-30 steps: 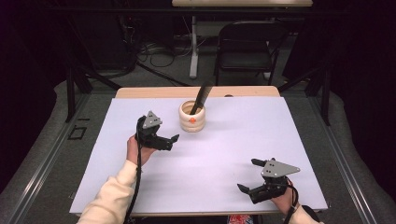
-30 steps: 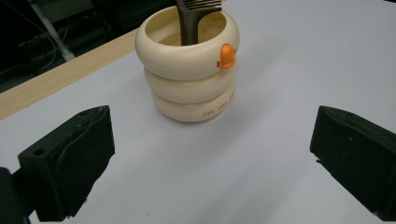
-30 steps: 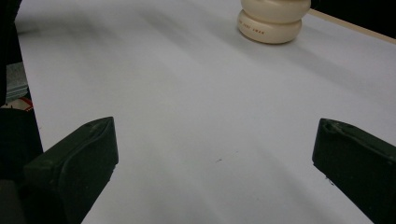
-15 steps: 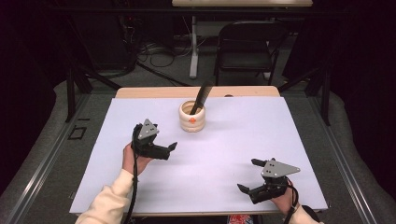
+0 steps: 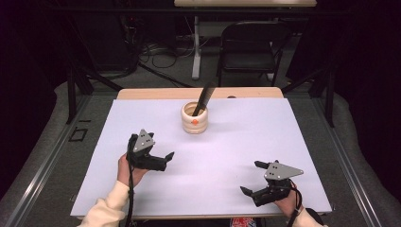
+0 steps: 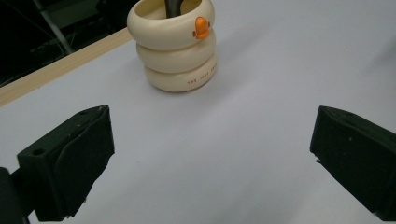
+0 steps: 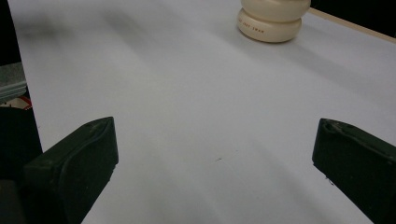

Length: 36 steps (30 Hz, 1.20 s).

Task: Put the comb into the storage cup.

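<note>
A cream holder [image 5: 194,118] made of three stacked rings, with a small orange mark on its front, stands at the far middle of the white sheet [image 5: 246,137]. A black, flat-handled tool [image 5: 203,97] leans out of it. My left gripper [image 5: 165,161] hovers open to the near left of the holder, with nothing between its jaws. In the left gripper view the holder [image 6: 177,46] is ahead and slightly left of my gripper [image 6: 210,158]. My right gripper [image 5: 250,177] rests open near the front right edge. In the right gripper view the holder [image 7: 272,18] is far beyond my empty gripper [image 7: 215,163].
The white sheet covers most of the table, and a wooden strip [image 5: 142,93] shows along the far edge. A dark chair [image 5: 250,42] and cables stand on the floor beyond the table. Black frame legs flank both sides.
My left gripper has drawn back toward the person and a little lower, away from the holder. The right gripper has stayed in place.
</note>
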Available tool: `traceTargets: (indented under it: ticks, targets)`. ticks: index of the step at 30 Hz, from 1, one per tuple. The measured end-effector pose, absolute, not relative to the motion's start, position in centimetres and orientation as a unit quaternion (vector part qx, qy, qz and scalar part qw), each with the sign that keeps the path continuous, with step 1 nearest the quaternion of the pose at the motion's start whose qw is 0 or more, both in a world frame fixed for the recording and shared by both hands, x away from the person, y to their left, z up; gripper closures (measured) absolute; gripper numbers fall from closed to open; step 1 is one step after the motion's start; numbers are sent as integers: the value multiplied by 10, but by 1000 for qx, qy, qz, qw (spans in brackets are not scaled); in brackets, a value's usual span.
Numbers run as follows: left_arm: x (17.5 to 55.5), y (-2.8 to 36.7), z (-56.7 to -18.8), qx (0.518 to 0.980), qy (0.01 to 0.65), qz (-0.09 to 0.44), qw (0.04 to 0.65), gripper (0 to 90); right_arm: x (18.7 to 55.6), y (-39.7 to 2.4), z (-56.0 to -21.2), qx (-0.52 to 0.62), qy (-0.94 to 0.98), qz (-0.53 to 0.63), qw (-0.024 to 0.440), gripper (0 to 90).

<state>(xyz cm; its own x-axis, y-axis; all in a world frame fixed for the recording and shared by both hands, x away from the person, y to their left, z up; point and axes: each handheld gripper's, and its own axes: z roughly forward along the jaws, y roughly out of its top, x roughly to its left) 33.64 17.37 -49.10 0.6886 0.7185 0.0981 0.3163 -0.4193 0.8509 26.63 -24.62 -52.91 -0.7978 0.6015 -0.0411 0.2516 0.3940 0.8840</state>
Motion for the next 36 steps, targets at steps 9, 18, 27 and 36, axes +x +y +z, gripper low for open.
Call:
traceTargets:
  ticks: [9,18,27,36]
  targets:
    - [322,183,-494,806,324,237,434,0,266,-246,-529,262,815,485,181,0]
    - [309,190,-498,804,328,242,433,0,266,-245,-530,262,815,484,181,0]
    - [303,193,-502,803,333,241,431,0,267,-245,-530,261,816,483,182,0]
    - [297,196,-506,803,337,241,429,0,266,-245,-530,261,817,481,183,0]
